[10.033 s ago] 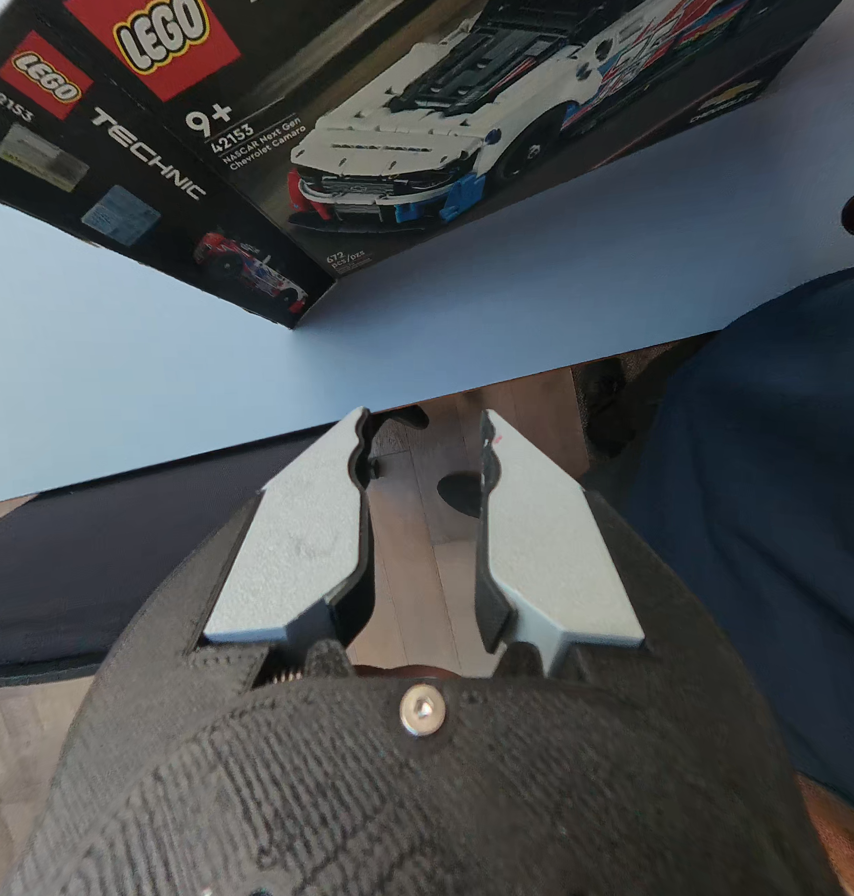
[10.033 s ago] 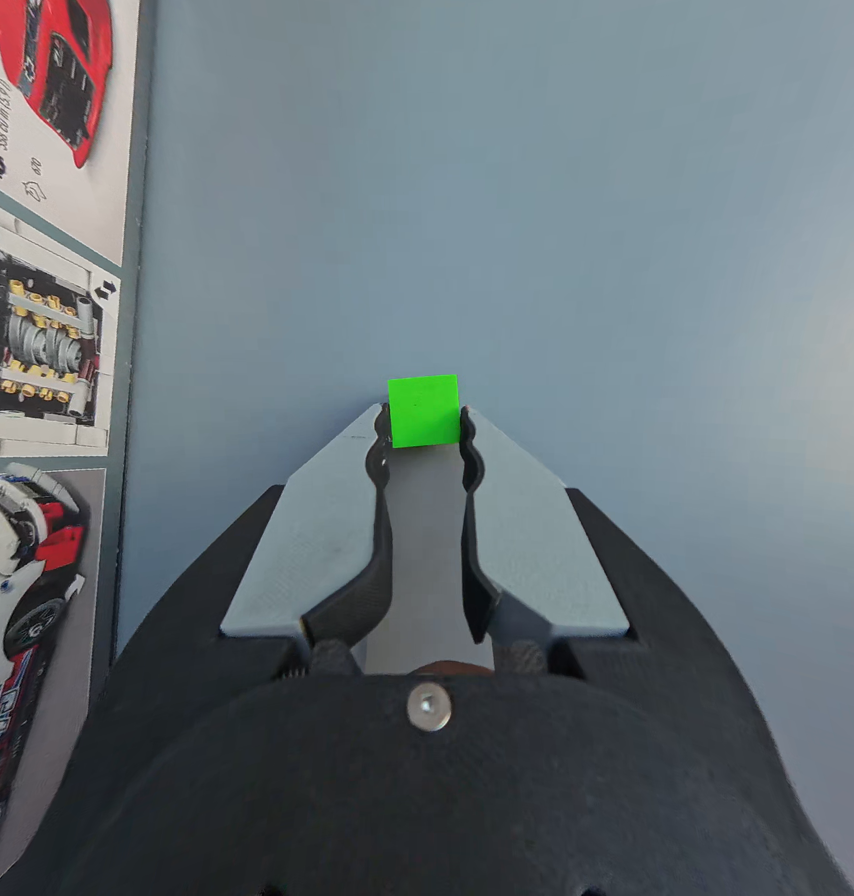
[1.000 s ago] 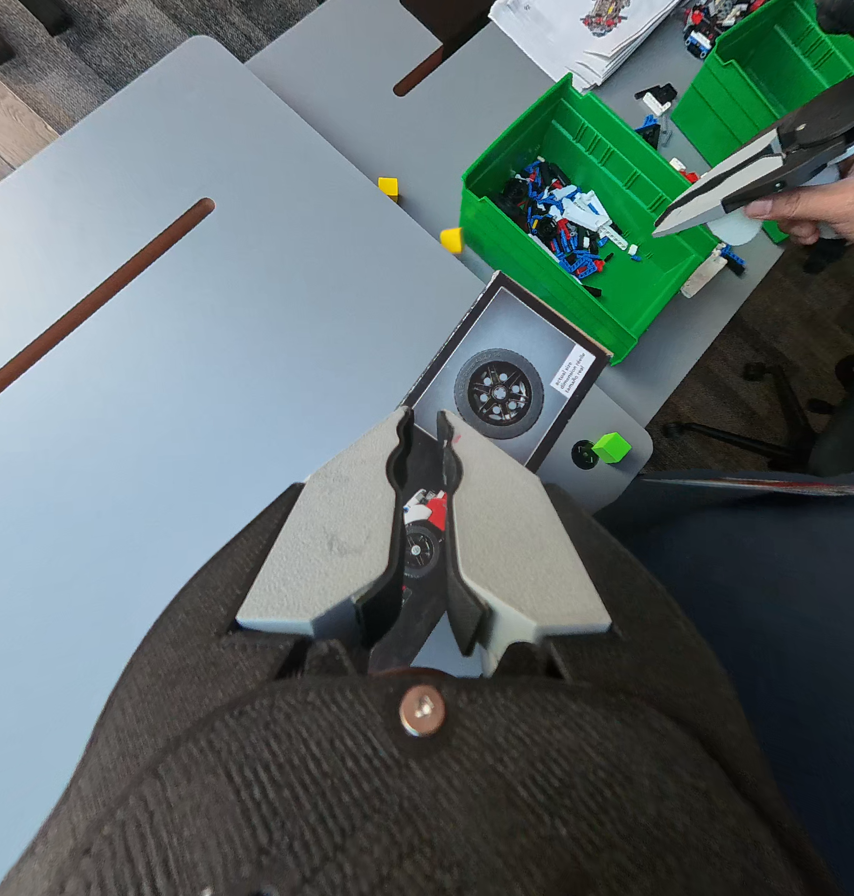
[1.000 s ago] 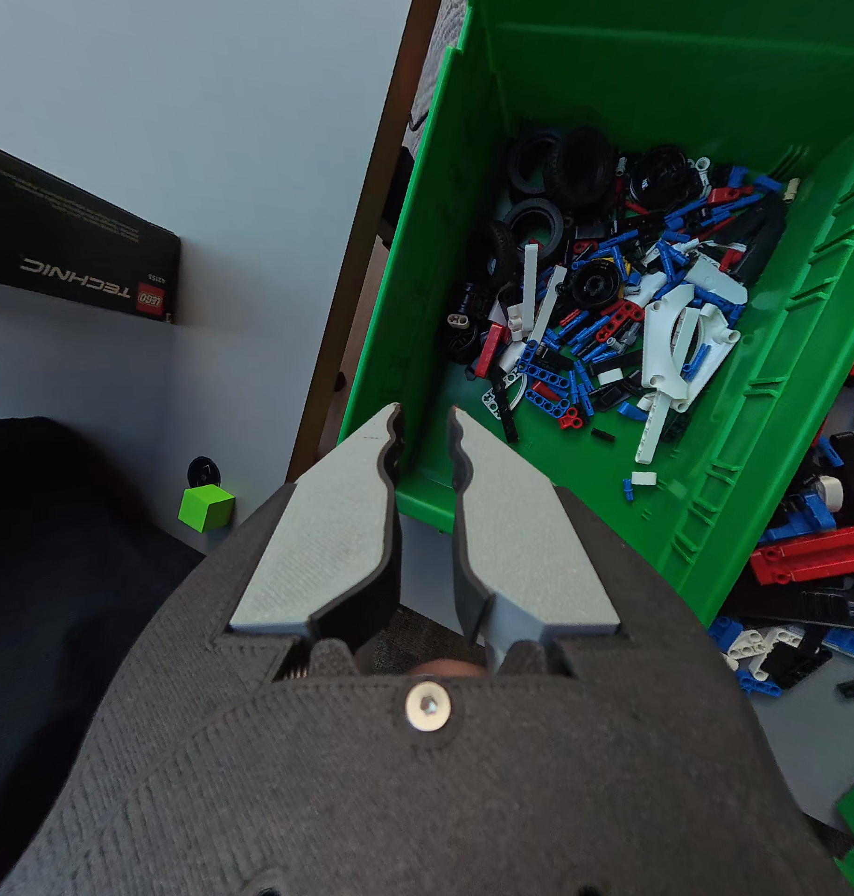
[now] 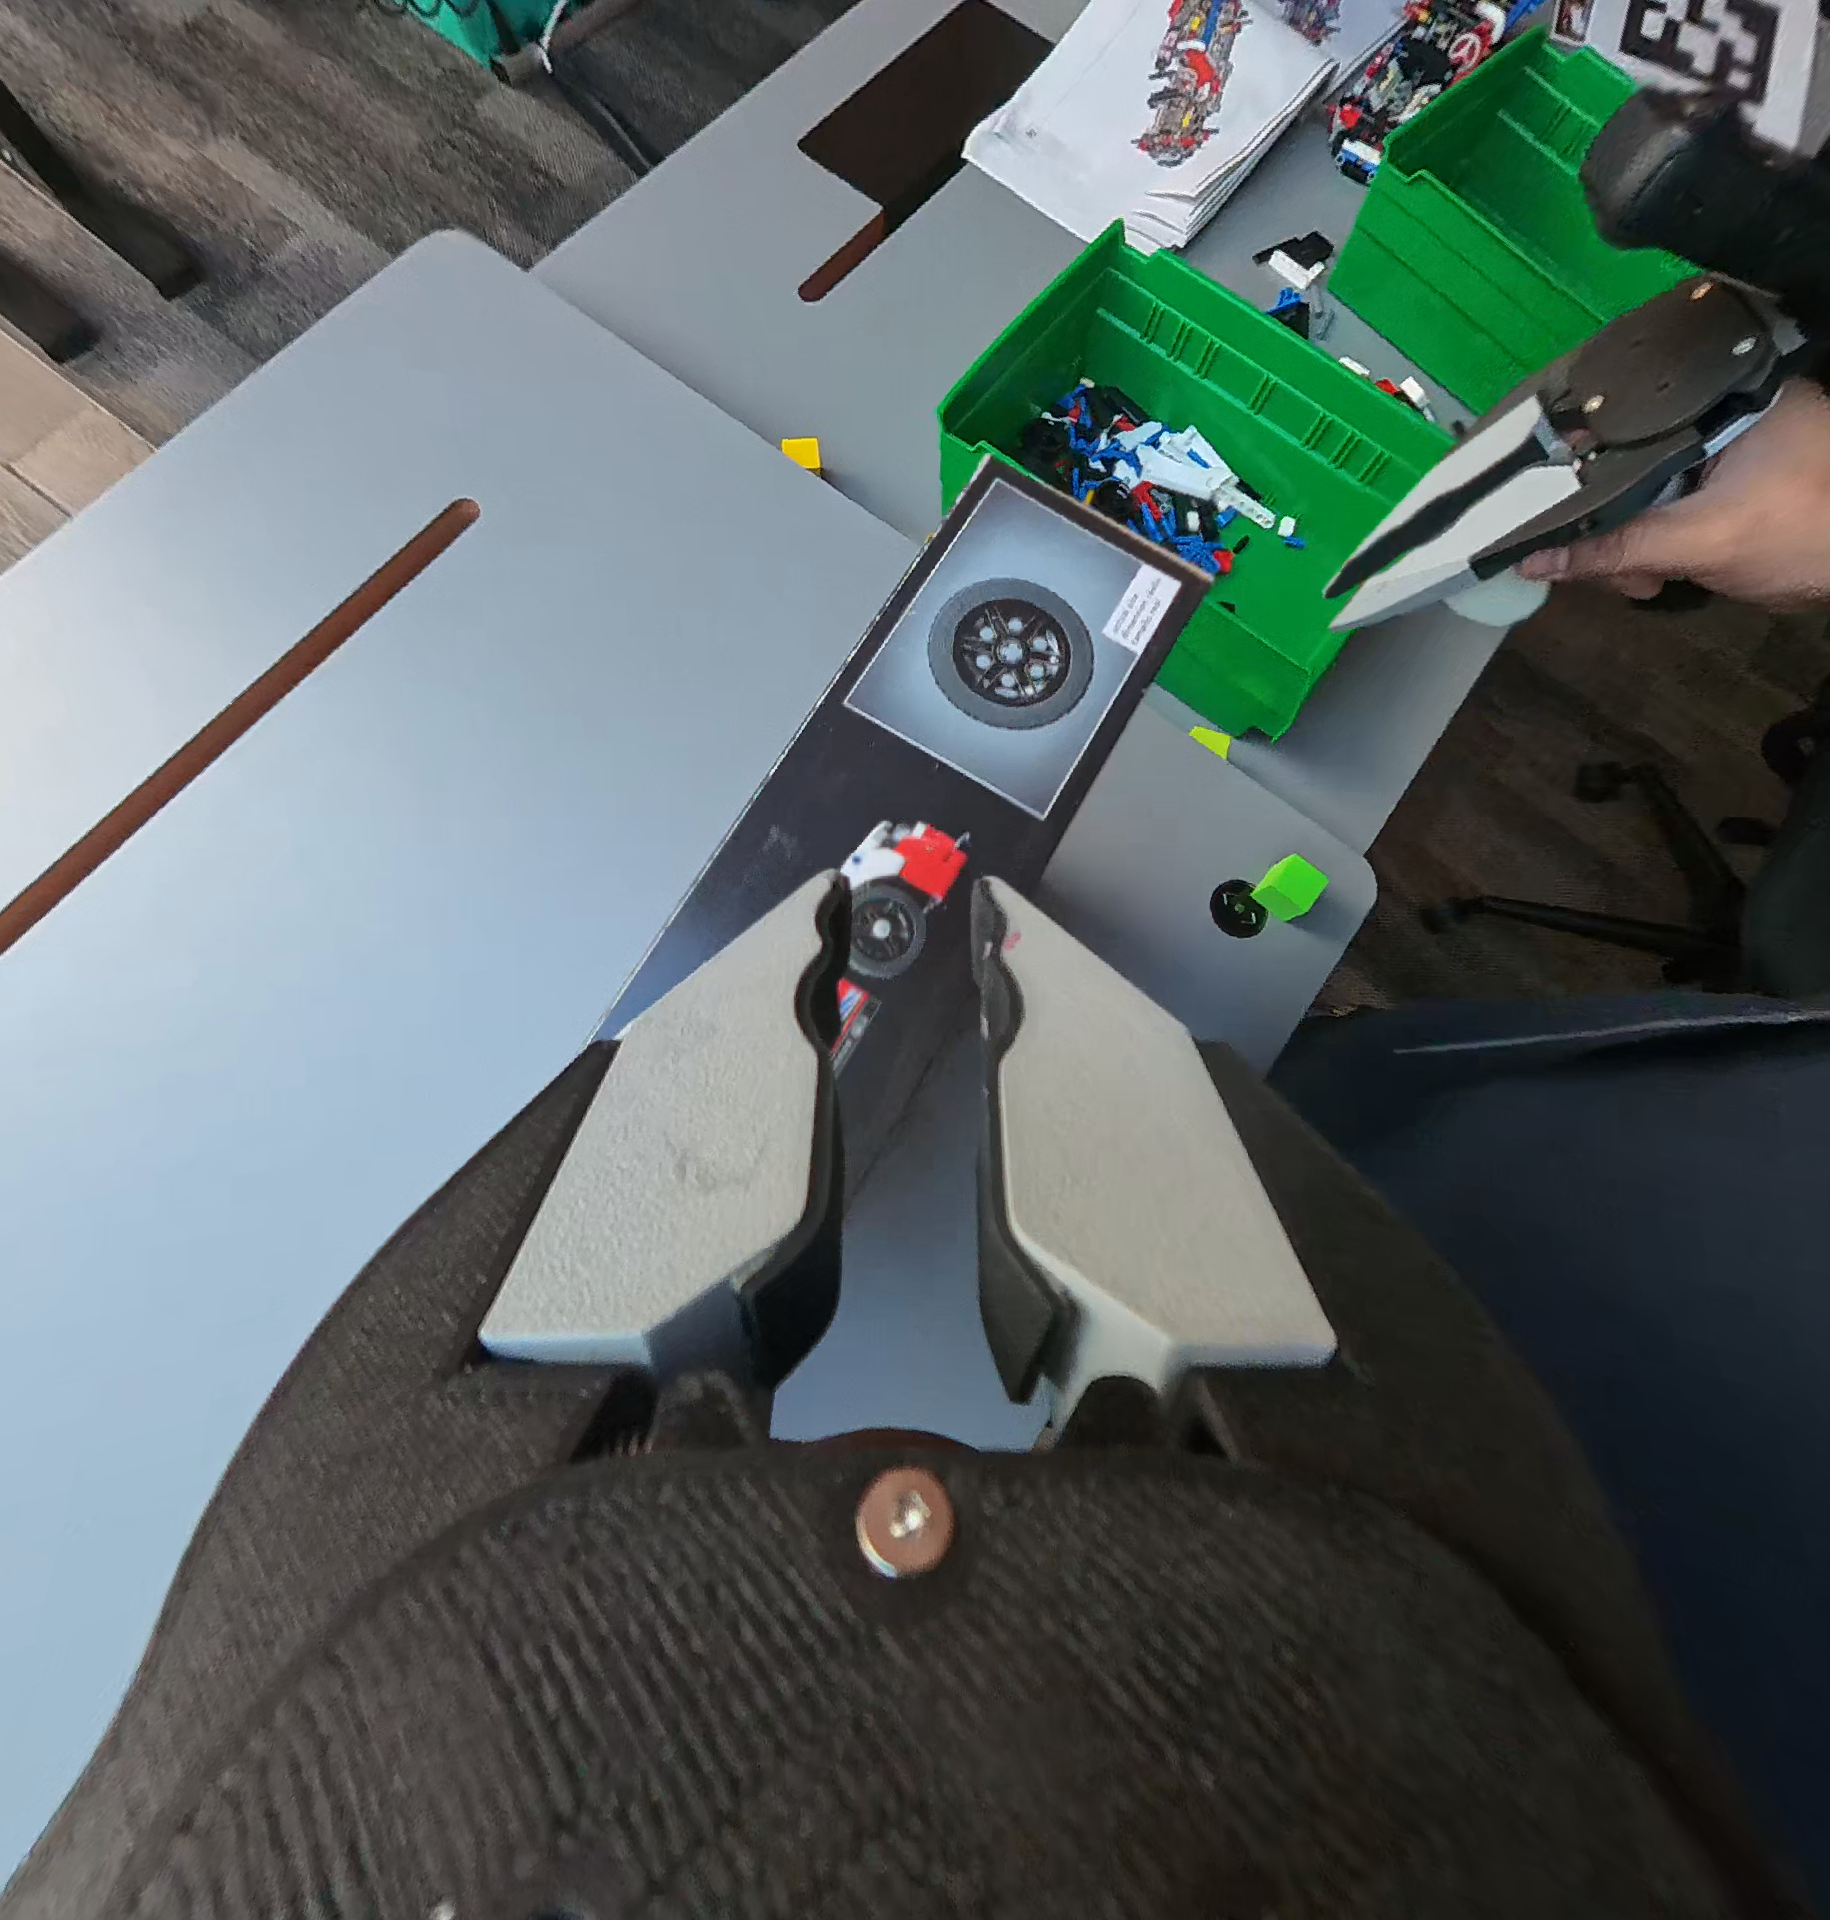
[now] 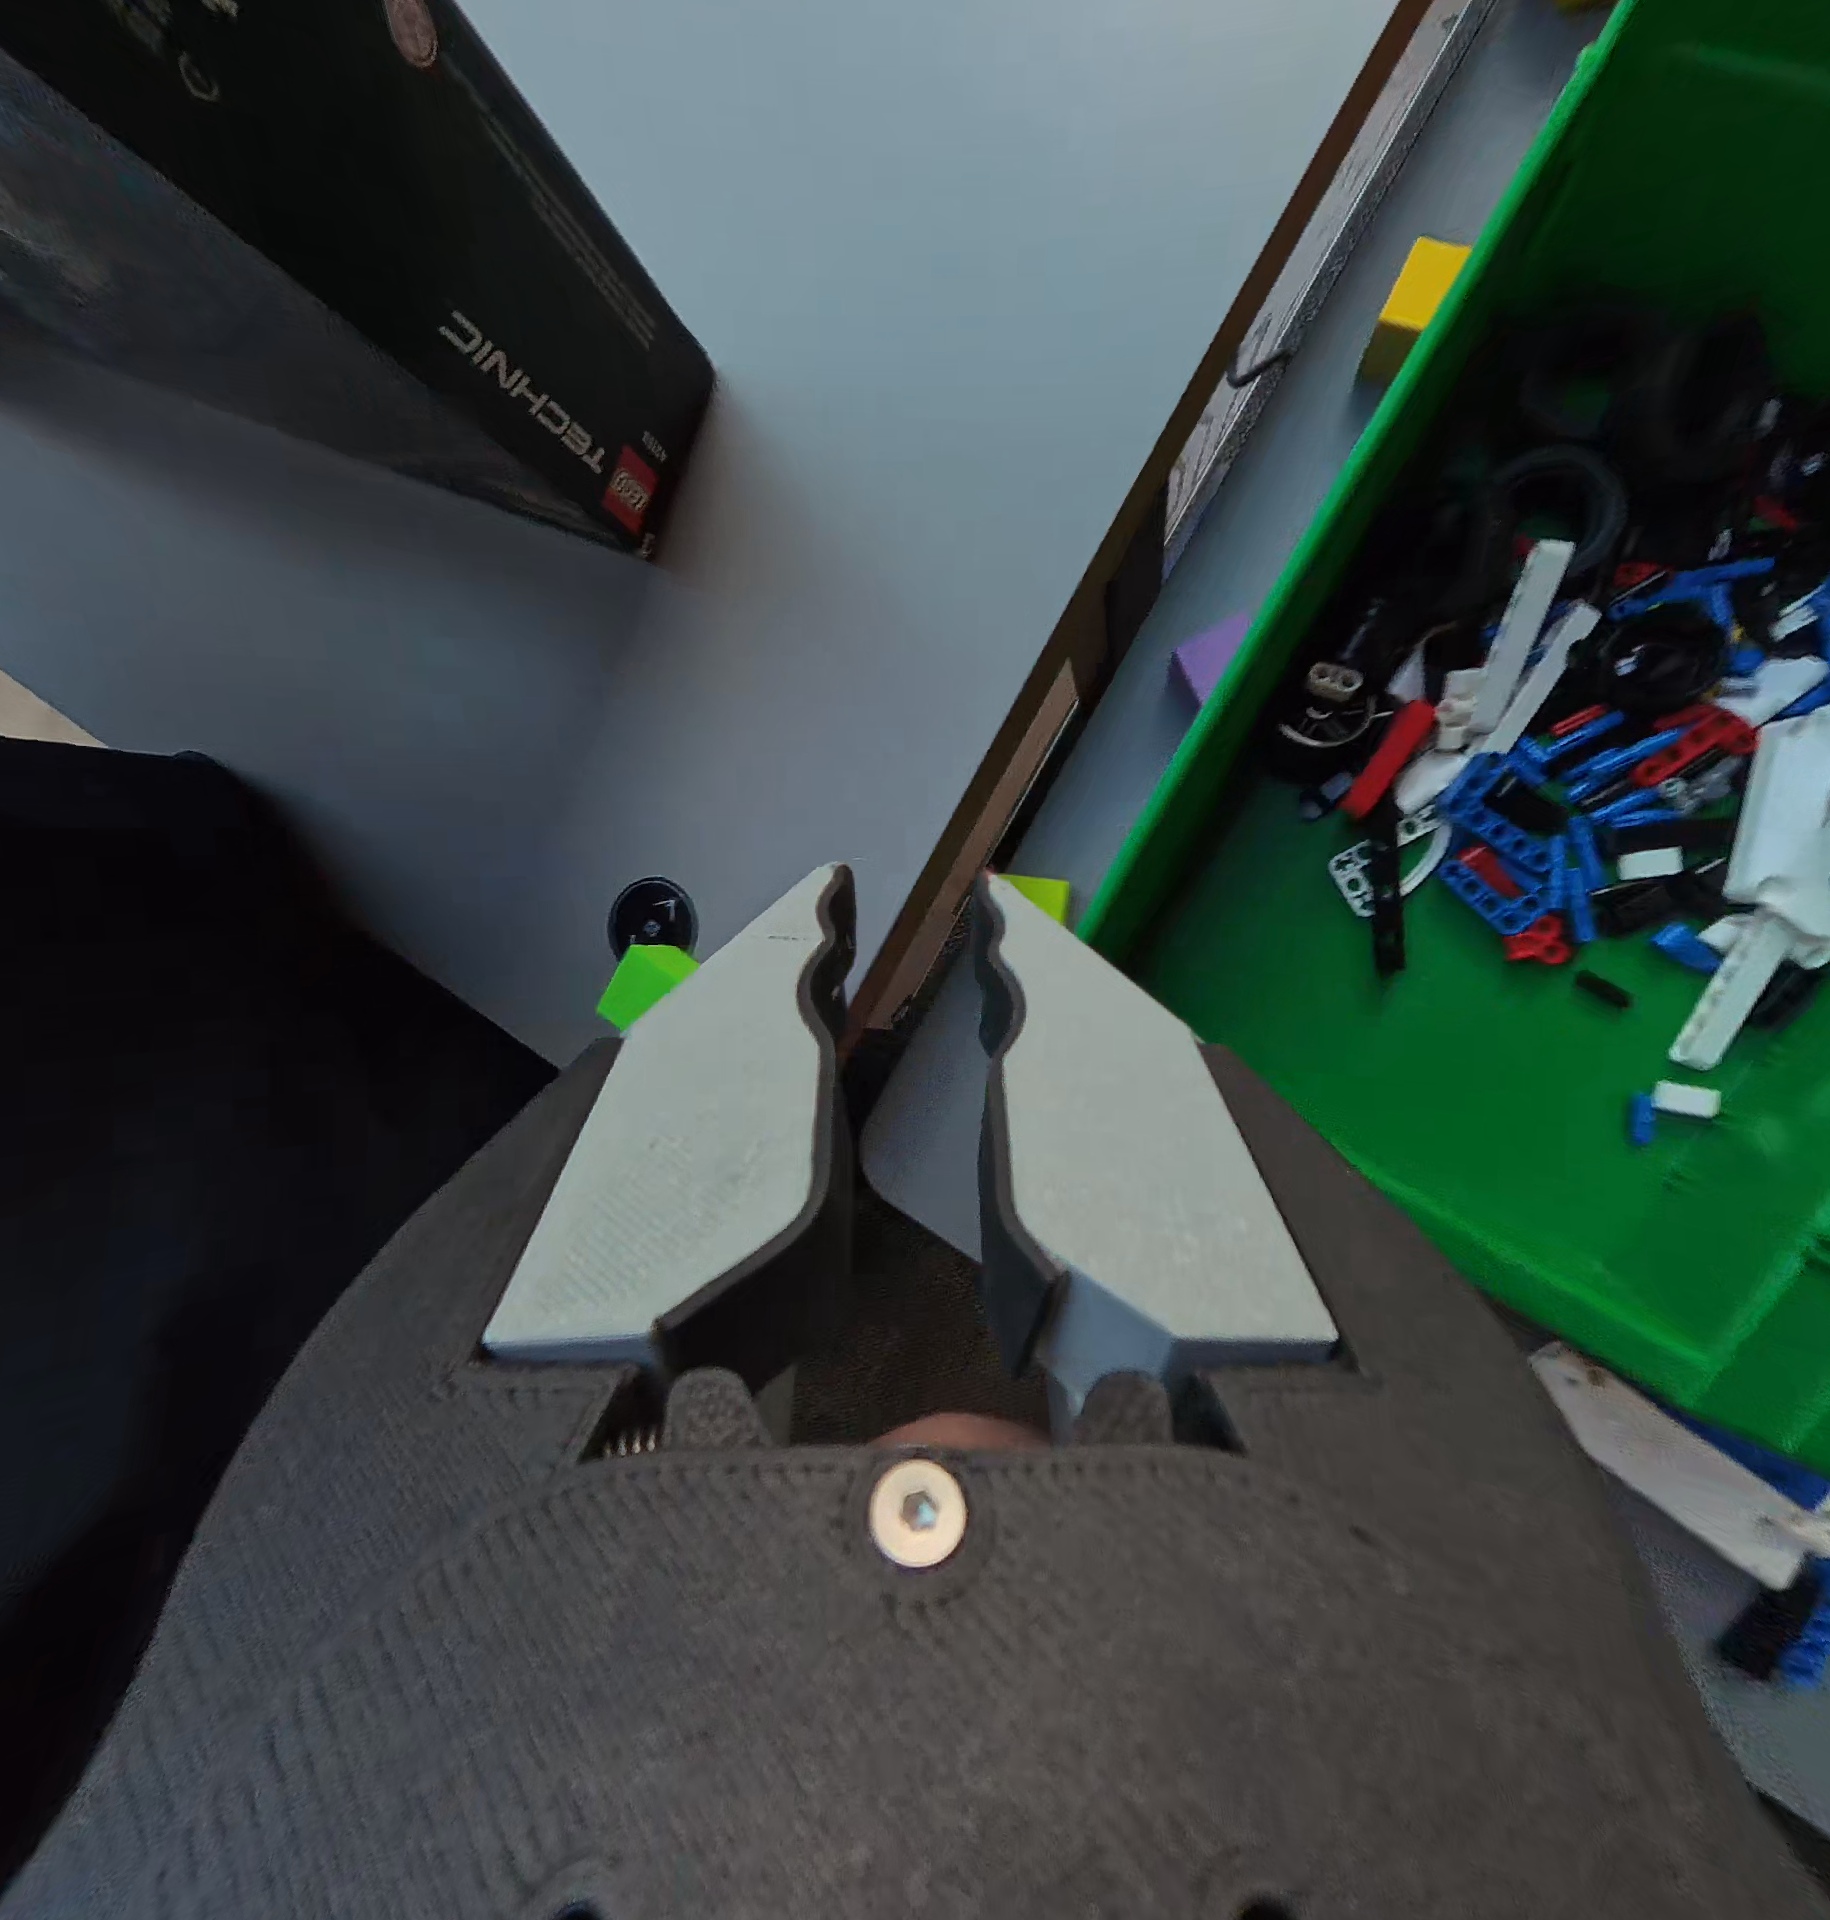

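My left gripper [image 5: 906, 904] is open with nothing between its pads. It hovers over the near end of a black toy box [image 5: 994, 727] that stands on the grey table [image 5: 423, 831]. A lime green cube [image 5: 1290, 886] sits by a black round cap [image 5: 1238, 909] at the table corner, right of the box. My right gripper [image 6: 911, 894] is open and empty, in the air over the gap between the tables. Beside it is a green bin [image 6: 1306, 582] of loose bricks. The right gripper also shows in the left wrist view [image 5: 1337, 608], held by a hand. The cube also shows in the right wrist view [image 6: 641, 982].
A second lime cube [image 6: 1036, 894], a purple cube [image 6: 1207, 660] and a yellow cube [image 6: 1420, 301] lie along the bin's left wall. A second green bin [image 5: 1462, 239] and printed booklets [image 5: 1150, 104] are at the far end. A dark-clothed lap is at the near right. Across from one pair of fingers to the other is roughly 35 cm.
My left jaws have opened wider over the box. My right jaws have opened a little and that gripper has shifted left, from over the bin toward the gap between the tables.
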Available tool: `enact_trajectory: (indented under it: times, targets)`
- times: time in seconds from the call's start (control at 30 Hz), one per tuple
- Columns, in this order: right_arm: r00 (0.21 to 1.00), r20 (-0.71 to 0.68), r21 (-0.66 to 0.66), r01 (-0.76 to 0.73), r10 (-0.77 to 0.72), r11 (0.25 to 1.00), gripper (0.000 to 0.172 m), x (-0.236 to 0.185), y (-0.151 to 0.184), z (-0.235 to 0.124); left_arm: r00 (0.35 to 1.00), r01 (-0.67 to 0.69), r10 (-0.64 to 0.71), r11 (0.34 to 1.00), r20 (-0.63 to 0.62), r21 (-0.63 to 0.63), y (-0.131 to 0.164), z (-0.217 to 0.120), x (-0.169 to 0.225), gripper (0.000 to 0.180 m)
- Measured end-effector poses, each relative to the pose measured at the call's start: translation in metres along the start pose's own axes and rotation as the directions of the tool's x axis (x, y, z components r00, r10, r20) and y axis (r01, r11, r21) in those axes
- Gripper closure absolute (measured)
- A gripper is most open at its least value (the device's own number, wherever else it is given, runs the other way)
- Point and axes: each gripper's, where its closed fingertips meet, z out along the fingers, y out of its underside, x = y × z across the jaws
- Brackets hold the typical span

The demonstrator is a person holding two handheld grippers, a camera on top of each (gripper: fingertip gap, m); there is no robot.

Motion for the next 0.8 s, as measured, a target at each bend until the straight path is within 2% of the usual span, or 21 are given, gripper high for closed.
enact_trajectory:
  times: [0.13, 0.27, 0.43, 0.6, 0.63, 0.7, 0.8]
  targets:
    - [0.995, 0.012, -0.015, -0.102, 0.103, 0.995, 0.149, -0.043, 0.024, 0.02, 0.999, -0.028, 0.03, 0.998, -0.024, 0.053, 0.019, -0.025, -0.003, 0.158]
    - [0.987, -0.063, -0.06, -0.153, 0.149, 0.986, 0.143, -0.074, 0.051, 0.041, 0.997, -0.03, 0.036, 0.995, -0.065, 0.093, 0.042, -0.045, -0.006, 0.158]
    - [0.97, -0.149, -0.137, -0.211, 0.191, 0.968, 0.128, -0.096, 0.081, 0.061, 0.992, -0.031, 0.043, 0.995, -0.116, 0.099, 0.068, -0.062, -0.01, 0.156]
    - [0.935, -0.265, -0.129, -0.277, 0.236, 0.952, 0.128, -0.094, 0.091, 0.077, 0.988, -0.05, 0.066, 0.992, -0.138, 0.115, 0.079, -0.076, -0.011, 0.156]
    - [0.93, -0.279, -0.139, -0.285, 0.239, 0.948, 0.13, -0.094, 0.093, 0.081, 0.988, -0.054, 0.07, 0.992, -0.139, 0.115, 0.08, -0.078, -0.011, 0.156]
    - [0.927, -0.306, -0.151, -0.274, 0.219, 0.95, 0.146, -0.091, 0.095, 0.086, 0.988, -0.063, 0.078, 0.992, -0.137, 0.111, 0.084, -0.081, -0.012, 0.156]
    - [0.933, -0.309, -0.143, -0.238, 0.186, 0.961, 0.146, -0.091, 0.086, 0.086, 0.99, -0.064, 0.077, 0.992, -0.115, 0.111, 0.089, -0.087, -0.018, 0.156]
